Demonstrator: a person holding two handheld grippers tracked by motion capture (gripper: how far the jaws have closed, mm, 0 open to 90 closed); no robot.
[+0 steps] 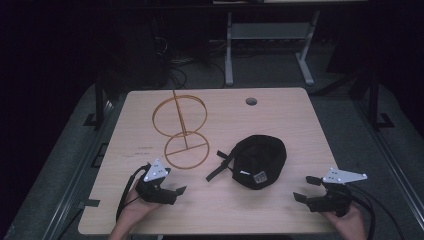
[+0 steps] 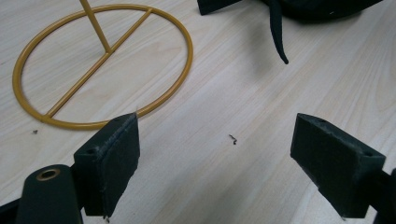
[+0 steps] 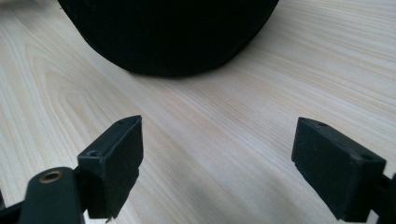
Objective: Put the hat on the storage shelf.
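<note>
Black cap [image 1: 260, 159] lies on the wooden table [image 1: 280, 110], right of centre, its strap [image 1: 220, 167] trailing toward the gold wire stand [image 1: 182, 131], which sits just beside it on the left. Left gripper [image 1: 176, 192] rests near the table's front edge by the stand's base ring, jaws spread wide and empty. Right gripper [image 1: 304, 189] sits near the cap's right side, jaws likewise wide apart, gripping nothing.

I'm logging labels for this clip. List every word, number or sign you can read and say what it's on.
No text can be read.
Black cap: a small square tag near its front edge, too small and blurred to read.
Wooden table: a faint dark marking left of the gold wire stand, illegible.
</note>
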